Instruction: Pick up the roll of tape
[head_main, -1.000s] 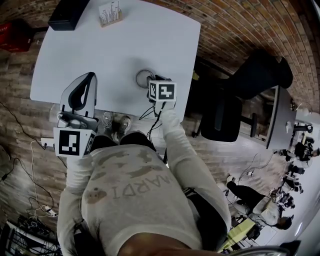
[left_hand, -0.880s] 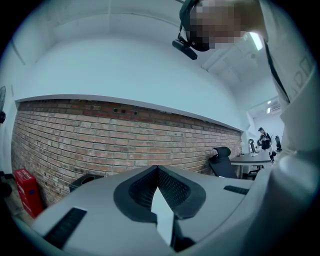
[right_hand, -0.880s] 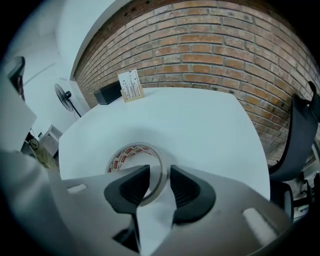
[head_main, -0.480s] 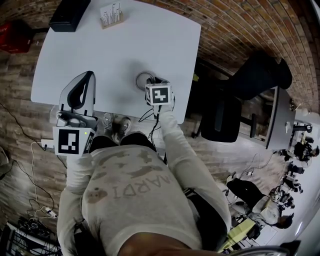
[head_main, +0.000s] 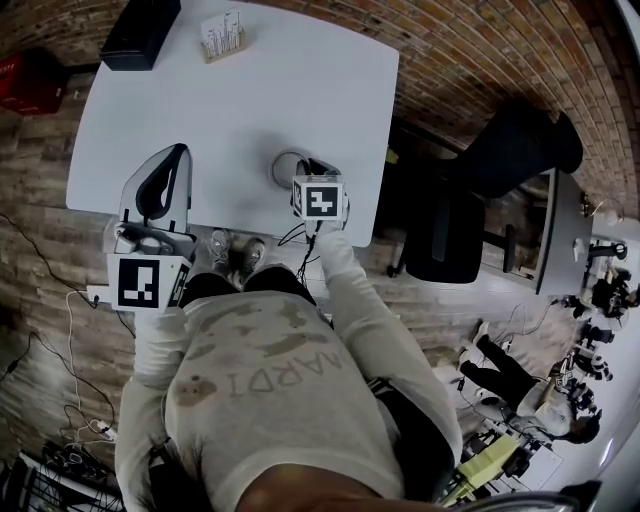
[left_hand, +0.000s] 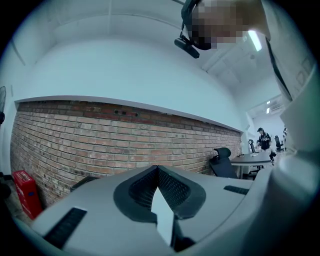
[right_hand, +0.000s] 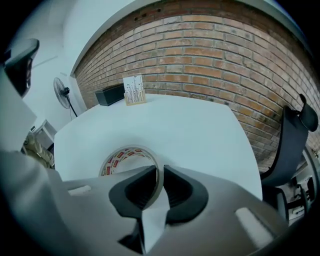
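With the right gripper (right_hand: 159, 172), straddled the near wall of the tape (right_hand: 131, 149): one jaw inside the ring, the other outside, tilted steeply down. Caught mid-squeeze, jaws closing, with a thin sliver of gap seemingly left on the outer side, so not yet a firm pinch. Found the tape lying flat on the table (head_main: 250, 90), toward its near edge and directly under that gripper. Held the left gripper (left_hand: 159, 172) level off to the left, jaws together with nothing between them, well apart from the tape.

Judged the step in hand to be the grasp itself, lift not yet begun. Needed to finish the squeeze before raising anything, and to hold the hand steady until both pads bore on the wall. Worth keeping the wall deep between the ribbed pads rather than out at the tips, since a thin, smooth band could probably slip or swing. Best lifted straight up and slowly, watching for the ring to hang and pivot from its single pinched side. Risked dragging the tape across the slick table if moved sideways too soon.
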